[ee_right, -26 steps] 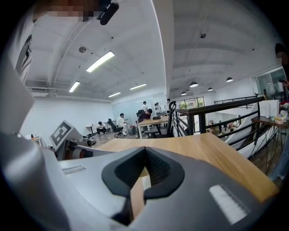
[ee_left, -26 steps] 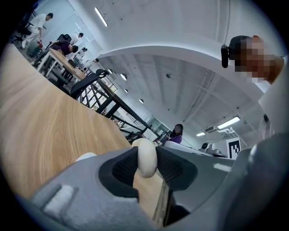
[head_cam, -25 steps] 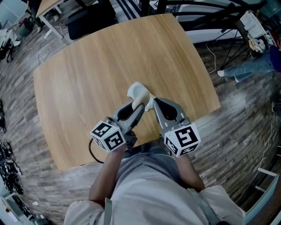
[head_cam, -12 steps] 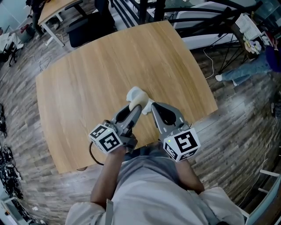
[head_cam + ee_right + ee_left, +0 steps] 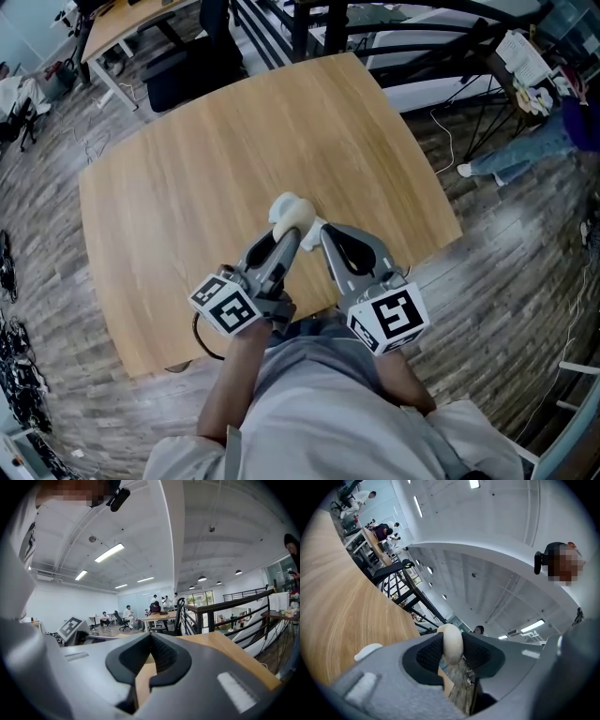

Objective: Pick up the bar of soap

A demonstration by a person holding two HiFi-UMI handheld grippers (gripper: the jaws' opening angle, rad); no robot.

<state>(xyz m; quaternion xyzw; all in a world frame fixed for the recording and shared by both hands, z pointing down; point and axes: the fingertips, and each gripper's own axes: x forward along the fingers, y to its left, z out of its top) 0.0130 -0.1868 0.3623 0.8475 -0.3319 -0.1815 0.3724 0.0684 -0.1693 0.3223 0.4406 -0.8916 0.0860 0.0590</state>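
Note:
The bar of soap (image 5: 289, 210) is a cream-white rounded lump, held above the wooden table (image 5: 187, 169) near its front edge. My left gripper (image 5: 287, 234) is shut on it. In the left gripper view the soap (image 5: 452, 637) stands on edge, squeezed between the two black pads, with the table (image 5: 328, 597) off to the left. My right gripper (image 5: 321, 232) hovers close beside the soap on its right. Its jaws (image 5: 151, 656) meet at the tips with nothing between them.
The table's front and right edges run close to both grippers. Wood-pattern floor surrounds it. Black metal frames (image 5: 412, 28) and a desk with a chair (image 5: 178, 47) stand beyond the far edge. A person's legs (image 5: 525, 150) show at the right, and cables (image 5: 19, 347) lie at the left.
Both grippers have lifted a little toward the camera, the left one carrying the soap with it. The grip on the soap looks the same.

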